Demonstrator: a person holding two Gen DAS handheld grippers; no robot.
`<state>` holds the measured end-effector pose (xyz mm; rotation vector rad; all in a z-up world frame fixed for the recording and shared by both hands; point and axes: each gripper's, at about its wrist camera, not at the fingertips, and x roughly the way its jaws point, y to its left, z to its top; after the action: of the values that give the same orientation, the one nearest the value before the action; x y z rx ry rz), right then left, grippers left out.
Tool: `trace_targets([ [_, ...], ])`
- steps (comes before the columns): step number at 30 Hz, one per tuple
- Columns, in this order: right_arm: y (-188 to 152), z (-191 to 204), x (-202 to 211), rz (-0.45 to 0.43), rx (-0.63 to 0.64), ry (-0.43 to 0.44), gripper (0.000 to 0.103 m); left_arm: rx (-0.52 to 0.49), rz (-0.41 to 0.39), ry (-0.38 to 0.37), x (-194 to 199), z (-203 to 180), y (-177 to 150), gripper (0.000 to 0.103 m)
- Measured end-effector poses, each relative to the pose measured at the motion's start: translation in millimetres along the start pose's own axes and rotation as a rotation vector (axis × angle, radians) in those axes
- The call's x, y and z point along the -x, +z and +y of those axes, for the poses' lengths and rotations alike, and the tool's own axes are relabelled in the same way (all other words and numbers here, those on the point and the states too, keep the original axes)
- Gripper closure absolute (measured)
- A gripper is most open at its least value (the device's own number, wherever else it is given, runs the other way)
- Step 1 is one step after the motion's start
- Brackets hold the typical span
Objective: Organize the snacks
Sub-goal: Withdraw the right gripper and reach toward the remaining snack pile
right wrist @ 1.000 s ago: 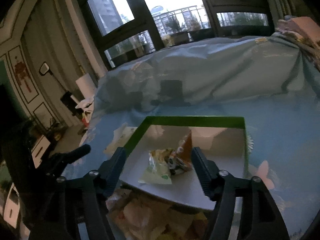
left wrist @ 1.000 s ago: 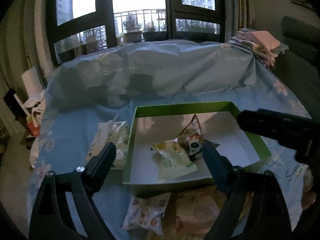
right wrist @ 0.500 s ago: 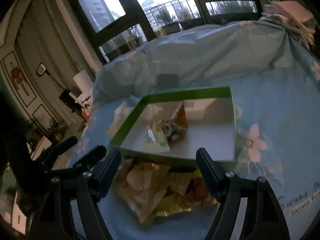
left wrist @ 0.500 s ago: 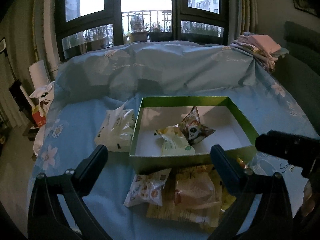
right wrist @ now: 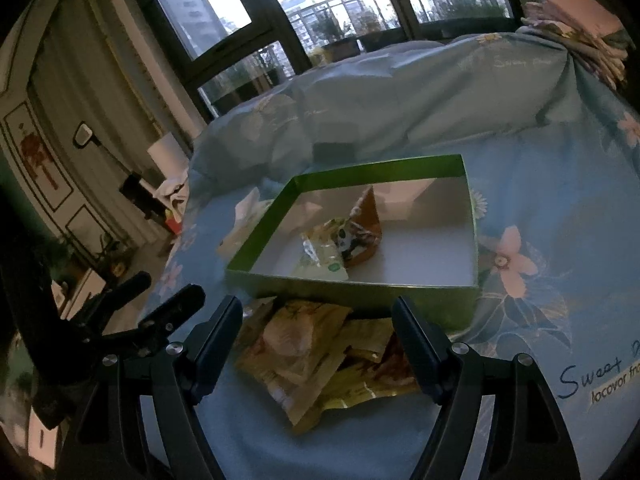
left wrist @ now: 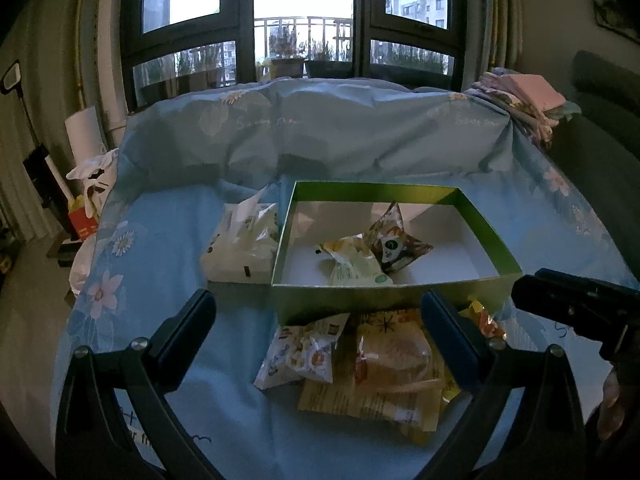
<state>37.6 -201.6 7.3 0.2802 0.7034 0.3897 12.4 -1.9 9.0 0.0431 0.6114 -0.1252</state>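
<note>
A green box (left wrist: 394,299) (right wrist: 352,286) with a white floor sits on the blue flowered cloth and holds two snack packets (left wrist: 372,254) (right wrist: 340,242). In front of it lies a pile of loose packets (left wrist: 384,364) (right wrist: 316,356), among them a white printed packet (left wrist: 300,354). A white bag (left wrist: 244,246) leans against the box's left wall. My left gripper (left wrist: 316,326) is open, wide, above the pile with nothing between its fingers. My right gripper (right wrist: 318,332) is also open over the pile, touching nothing. Each gripper shows at the edge of the other's view.
The blue cloth (left wrist: 168,248) rises in a high fold behind the box. Folded pink and patterned fabrics (left wrist: 524,104) are stacked at the back right. Clutter and a red carton (left wrist: 82,220) stand on the floor at the left, past the cloth's edge.
Both grippers have drawn back from over the box toward the near side, so the loose packet pile now lies between their fingers. The left gripper's fingers spread wider.
</note>
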Motion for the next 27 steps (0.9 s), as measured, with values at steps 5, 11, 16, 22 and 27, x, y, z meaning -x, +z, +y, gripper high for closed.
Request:
trace_targets([
  [5, -3.8, 6.6, 0.2, 0.005, 0.006, 0.005, 0.025, -0.001, 0.014, -0.006, 1.5, 0.7, -4.2, 0.000],
  [11, -7.1, 8.4, -0.6, 0.012, -0.001, 0.007, 0.025, -0.010, 0.038, -0.015, 0.2, -1.2, -9.9, 0.000],
  [16, -10.1, 5.7, -3.6, 0.025, -0.014, 0.009, 0.025, -0.016, 0.078, -0.035, -4.4, -2.0, -18.8, 0.000],
  [22, -16.4, 1.1, -11.9, 0.056, -0.030, 0.020, 0.025, 0.045, 0.185, -0.185, -15.2, 11.5, -35.9, 0.000],
  [27, -27.5, -4.3, -21.8, 0.089, -0.056, 0.044, 0.025, 0.069, 0.244, -0.271, -18.2, 18.9, -55.0, 0.001],
])
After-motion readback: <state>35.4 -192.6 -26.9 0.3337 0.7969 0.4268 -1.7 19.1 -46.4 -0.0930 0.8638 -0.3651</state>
